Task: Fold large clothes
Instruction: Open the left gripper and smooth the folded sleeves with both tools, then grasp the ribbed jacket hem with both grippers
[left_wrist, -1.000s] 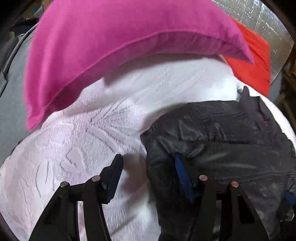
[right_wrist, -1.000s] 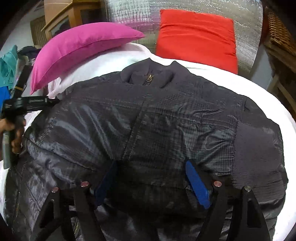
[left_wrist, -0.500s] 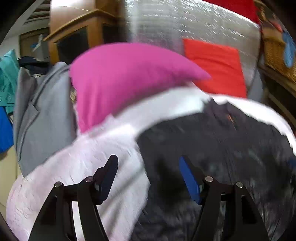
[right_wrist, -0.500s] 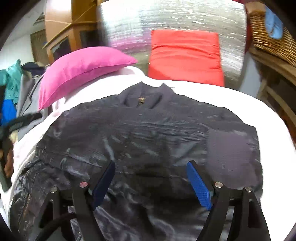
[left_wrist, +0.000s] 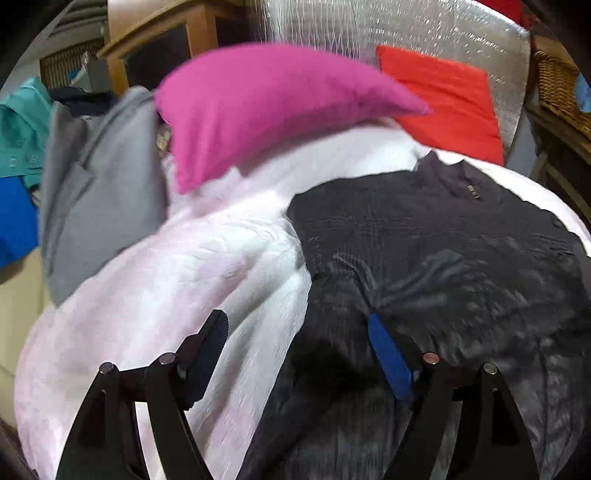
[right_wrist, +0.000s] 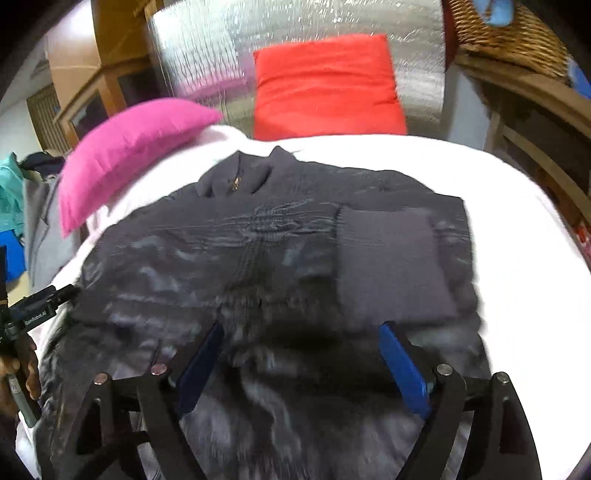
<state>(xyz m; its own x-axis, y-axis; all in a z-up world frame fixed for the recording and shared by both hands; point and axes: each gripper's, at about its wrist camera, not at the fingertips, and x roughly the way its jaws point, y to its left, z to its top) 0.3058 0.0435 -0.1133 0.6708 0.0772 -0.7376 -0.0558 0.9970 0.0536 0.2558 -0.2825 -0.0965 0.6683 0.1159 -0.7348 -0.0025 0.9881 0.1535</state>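
A: What differs from a second ago?

B: The left hand-held gripper (left_wrist: 295, 354) has pulled up and back. A second ago it was low over the dark quilted jacket (left_wrist: 443, 258), its blue-padded finger pressed into the fabric. Now its jaws stand wide apart with nothing between them, above the jacket's left edge. One finger is over the pale pink textured bedspread (left_wrist: 166, 288), the other over the jacket.

A: And the right one?

B: The right hand-held gripper (right_wrist: 301, 362) has also drawn back. Its jaws gape wide and grip nothing. More bed shows ahead of it than before. The jacket lies flat on the bed ahead of and beneath both hand-held grippers, collar at the far end, a sleeve folded across the body ahead of the right finger.

A: What does one camera catch that the other misses?

B: The right wrist view shows the folded sleeve, and the left hand-held gripper at its far left by the jacket's edge. The left wrist view alone shows a grey coat (left_wrist: 92, 192) clearly, hanging left of the bed. Both show the magenta pillow (right_wrist: 129, 147) and the red cushion (right_wrist: 325, 85) beyond the collar, against a silvery foil panel (right_wrist: 207, 44). The right view shows a wicker basket (right_wrist: 506, 33) at upper right.
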